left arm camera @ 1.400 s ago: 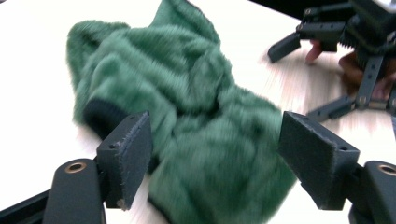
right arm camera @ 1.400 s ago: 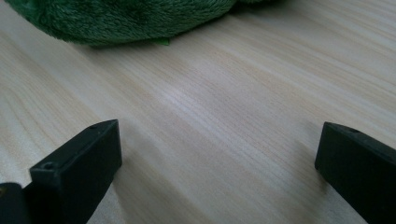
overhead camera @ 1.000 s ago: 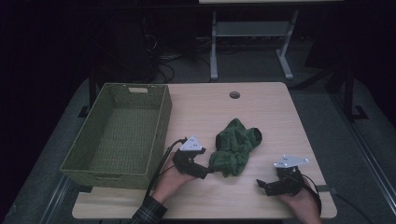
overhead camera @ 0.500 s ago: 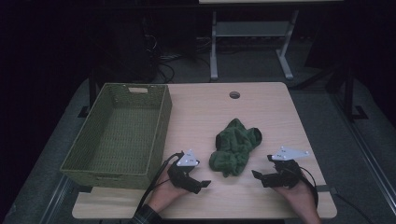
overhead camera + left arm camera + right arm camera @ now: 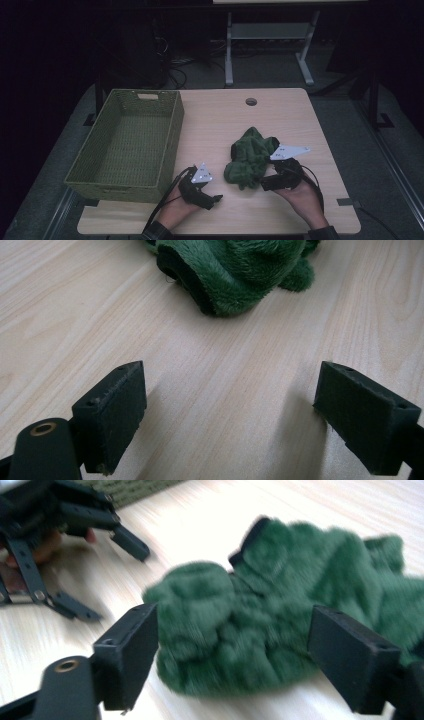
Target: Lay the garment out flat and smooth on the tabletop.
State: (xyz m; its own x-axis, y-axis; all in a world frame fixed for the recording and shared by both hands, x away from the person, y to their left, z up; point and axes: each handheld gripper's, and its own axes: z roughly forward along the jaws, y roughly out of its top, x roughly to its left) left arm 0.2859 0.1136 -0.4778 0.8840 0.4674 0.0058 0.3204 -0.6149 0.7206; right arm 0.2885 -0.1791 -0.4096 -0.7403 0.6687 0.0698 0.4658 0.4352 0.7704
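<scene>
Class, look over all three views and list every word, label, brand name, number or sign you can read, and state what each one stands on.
There is no readable text in any view.
The green fleece cloth, the woven basket and the wooden table bear no print or label.
The grey plates atop the left gripper and the right gripper show only small dark dots, not characters.

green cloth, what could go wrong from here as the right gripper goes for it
1. The right gripper has just been closing with the crumpled green cloth between its jaws; it may pinch only one loose fold, so the rest could trail or slip.
2. The left gripper stands open on bare table, apart from the cloth, so it gives no support on the way to the basket.
</scene>
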